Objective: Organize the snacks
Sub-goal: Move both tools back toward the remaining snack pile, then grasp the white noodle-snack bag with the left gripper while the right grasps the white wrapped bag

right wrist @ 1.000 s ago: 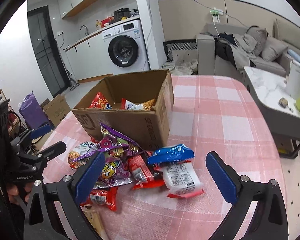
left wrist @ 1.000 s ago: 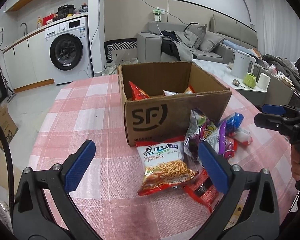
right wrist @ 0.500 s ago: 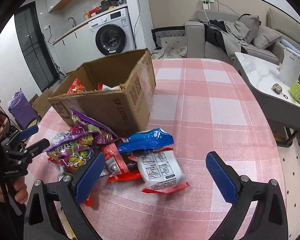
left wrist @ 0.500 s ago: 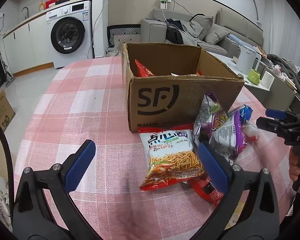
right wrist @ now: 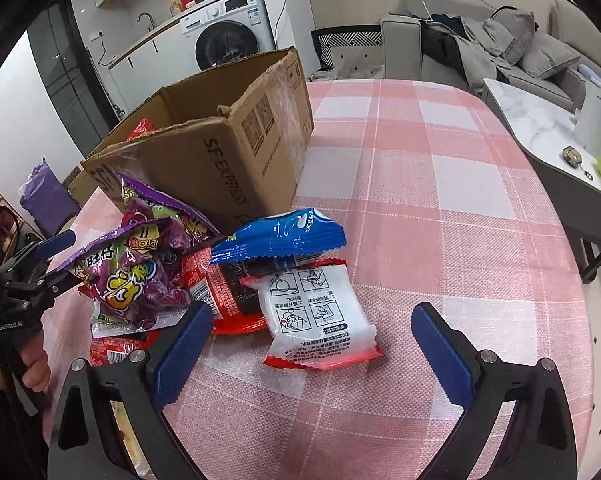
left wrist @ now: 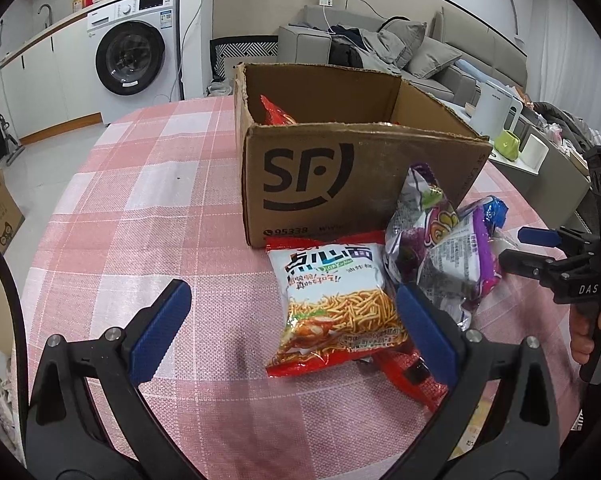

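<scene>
Blue-padded, the left gripper (left wrist: 290,328) stands wide apart above the pink checked tablecloth (left wrist: 140,208), nothing pressed between its pads. Its right pad sits just beside a noodle snack bag (left wrist: 334,300), which lies flat with a red packet (left wrist: 404,372) partly under it. The right gripper (right wrist: 308,348) is also apart, though its jaws have just been closing a little; a white packet with printed instructions (right wrist: 320,316) lies on the cloth between its pads, untouched. Just beyond that packet a blue wrapper (right wrist: 284,236) rests on top of other red packets, and to its left purple candy bags (right wrist: 140,264) are heaped together. Behind the heap stands an open cardboard box (left wrist: 340,184) marked SF, the snacks lying against its front wall; a red bag (left wrist: 276,114) shows inside it. Farther off stand a washing machine (left wrist: 134,56) and a grey sofa (left wrist: 432,52).
</scene>
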The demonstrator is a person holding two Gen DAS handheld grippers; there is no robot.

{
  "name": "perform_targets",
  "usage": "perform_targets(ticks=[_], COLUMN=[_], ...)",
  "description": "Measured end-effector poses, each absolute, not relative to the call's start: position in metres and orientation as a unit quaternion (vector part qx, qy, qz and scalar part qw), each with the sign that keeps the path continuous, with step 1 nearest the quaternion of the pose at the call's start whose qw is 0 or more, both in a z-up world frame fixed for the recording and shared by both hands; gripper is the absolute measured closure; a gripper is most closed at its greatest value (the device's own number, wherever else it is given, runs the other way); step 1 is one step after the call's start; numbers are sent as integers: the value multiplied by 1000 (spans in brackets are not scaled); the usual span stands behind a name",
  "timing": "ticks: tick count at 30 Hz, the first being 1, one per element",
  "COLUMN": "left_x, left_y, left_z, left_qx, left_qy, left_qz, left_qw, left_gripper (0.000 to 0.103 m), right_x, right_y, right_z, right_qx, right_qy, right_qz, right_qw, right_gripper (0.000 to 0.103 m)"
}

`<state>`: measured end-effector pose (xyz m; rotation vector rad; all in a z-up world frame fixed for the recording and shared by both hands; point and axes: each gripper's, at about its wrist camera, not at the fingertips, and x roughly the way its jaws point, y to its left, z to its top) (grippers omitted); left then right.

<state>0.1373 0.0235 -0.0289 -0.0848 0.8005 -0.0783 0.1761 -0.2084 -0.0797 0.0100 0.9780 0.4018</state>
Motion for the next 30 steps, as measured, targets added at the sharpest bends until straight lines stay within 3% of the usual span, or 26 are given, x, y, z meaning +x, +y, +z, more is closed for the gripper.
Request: perform_targets(ticks=[11,23,30], left_x=[143,149,153], left_y=[21,16,17], left_z=[-39,-48,-51], left_qx=[-37,-33,-36], left_qy=[397,407,407], left_qz=[-45,-52,-54], left_qw=[916,912,911], left_gripper=[1,1,1], right_x=[178,176,170], right_y=[-209,-206,-208], right_z=[-86,-86,-76], right_qx=[24,31,22], right_qy=[473,474,459], right_qz=[215,252,261], right_qw=[854,843,849], right_gripper=[18,50,57])
